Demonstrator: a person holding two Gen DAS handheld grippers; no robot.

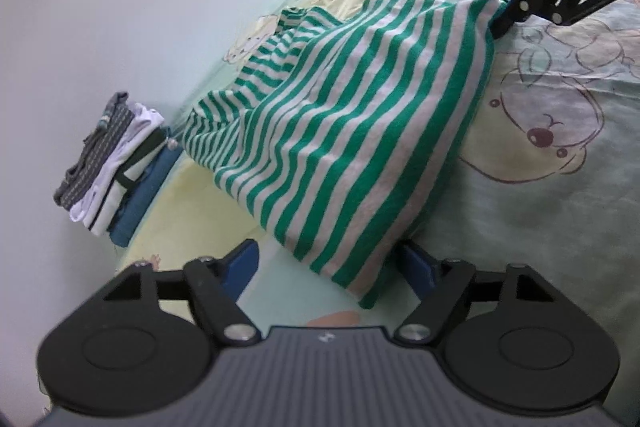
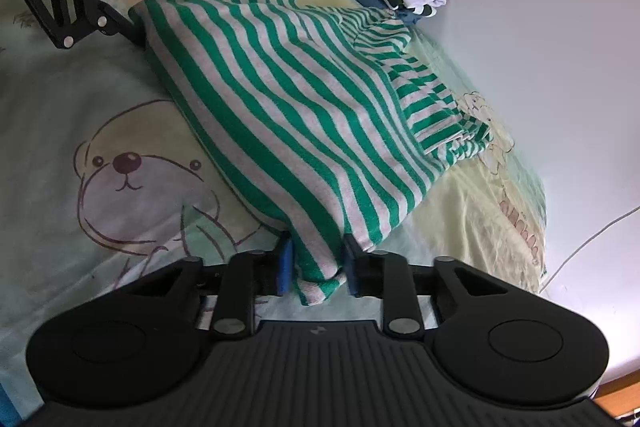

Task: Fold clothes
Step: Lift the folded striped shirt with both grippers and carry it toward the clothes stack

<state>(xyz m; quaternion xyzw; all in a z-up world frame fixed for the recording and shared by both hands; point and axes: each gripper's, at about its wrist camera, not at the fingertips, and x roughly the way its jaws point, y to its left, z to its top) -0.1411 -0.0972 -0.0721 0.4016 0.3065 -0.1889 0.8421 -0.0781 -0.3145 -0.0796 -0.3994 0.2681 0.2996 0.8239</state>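
step: mid-fold | striped shirt (image 1: pixel 340 131) spans both my tongs over bed (image 1: pixel 560 155) | left gripper (image 1: pixel 328 263) wide, corner between | right gripper (image 2: pixel 318 267) narrow, grip uncertain | next: clamp both corners.

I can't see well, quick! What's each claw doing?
Left gripper: open, striped shirt corner between its fingers.
Right gripper: shut on the striped shirt.

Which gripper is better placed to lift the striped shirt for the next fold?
Right. The right gripper seems clamped on a shirt corner; the left gripper is wide open, gripping nothing.
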